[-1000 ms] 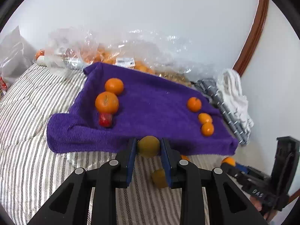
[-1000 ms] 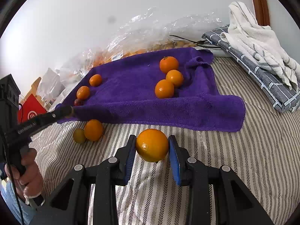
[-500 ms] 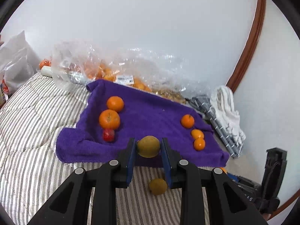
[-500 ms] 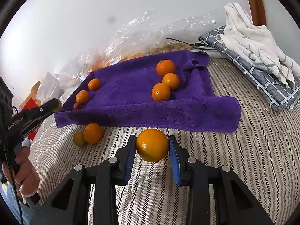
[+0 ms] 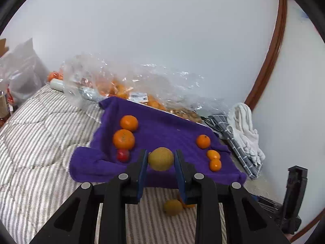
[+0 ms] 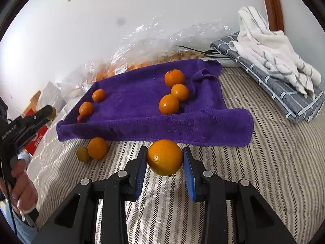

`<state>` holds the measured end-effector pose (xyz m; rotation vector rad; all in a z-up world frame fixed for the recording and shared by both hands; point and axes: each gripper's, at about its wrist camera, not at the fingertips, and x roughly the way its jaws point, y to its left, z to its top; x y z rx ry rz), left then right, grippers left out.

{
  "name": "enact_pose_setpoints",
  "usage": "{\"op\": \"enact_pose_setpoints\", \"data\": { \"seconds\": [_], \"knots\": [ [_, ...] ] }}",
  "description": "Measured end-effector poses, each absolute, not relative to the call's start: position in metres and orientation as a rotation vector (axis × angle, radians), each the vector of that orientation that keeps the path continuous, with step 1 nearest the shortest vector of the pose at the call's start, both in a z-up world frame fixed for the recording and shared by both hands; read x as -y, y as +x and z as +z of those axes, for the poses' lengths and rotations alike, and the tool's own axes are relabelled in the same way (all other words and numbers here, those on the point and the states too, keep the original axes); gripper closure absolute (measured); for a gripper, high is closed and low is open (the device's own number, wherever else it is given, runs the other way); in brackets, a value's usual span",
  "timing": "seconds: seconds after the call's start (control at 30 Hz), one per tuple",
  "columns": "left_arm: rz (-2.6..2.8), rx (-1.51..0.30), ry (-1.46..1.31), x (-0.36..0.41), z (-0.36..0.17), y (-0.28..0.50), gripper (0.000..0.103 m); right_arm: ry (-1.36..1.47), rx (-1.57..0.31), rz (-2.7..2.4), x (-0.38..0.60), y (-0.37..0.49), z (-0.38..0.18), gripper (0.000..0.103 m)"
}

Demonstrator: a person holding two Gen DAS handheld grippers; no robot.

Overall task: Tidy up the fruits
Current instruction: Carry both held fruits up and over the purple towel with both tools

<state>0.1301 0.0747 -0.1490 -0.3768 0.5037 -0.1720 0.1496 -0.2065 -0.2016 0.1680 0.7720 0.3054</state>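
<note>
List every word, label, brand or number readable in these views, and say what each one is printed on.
"GenRobot.AI": white lettering on the side of the left claw's black body, partly bent by the lens.
White sticker on the clear plastic bag: print too small to read.
Red package at the bed's edge: white marking, not legible.
Nothing else bears readable text.

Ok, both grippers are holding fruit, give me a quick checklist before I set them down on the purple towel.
1. Left gripper shut on the yellow-green fruit: ok.
2. Right gripper shut on the orange: ok.
3. Bare space mid purple towel: ok.
4. Left trio, two oranges and a red fruit, sits steady: ok.
5. All fruit gathered: not ok, a small orange and a greenish fruit lie on the striped bedding.
6. Towel's folded front edge lies flat: not ok.
</note>
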Motion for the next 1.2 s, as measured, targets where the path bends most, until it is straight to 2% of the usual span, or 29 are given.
{"op": "enact_pose_setpoints", "data": {
  "seconds": [0.37,0.73,0.97,1.2],
  "knots": [
    [-0.095,-0.522,-0.323,-0.075,-0.146,0.135,0.078,0.086,-0.674,0.291,0.211,0.154,-0.151,0.069],
    [-0.065,-0.53,-0.321,-0.096,-0.11,0.151,0.078,0.108,-0.614,0.298,0.205,0.218,-0.124,0.069],
    [-0.057,-0.543,-0.352,-0.103,-0.113,0.172,0.078,0.096,-0.662,0.326,0.18,0.265,-0.135,0.069],
    [-0.057,-0.597,-0.361,-0.107,-0.134,0.191,0.078,-0.015,-0.761,0.287,0.155,0.286,-0.178,0.069]
  ]
}}
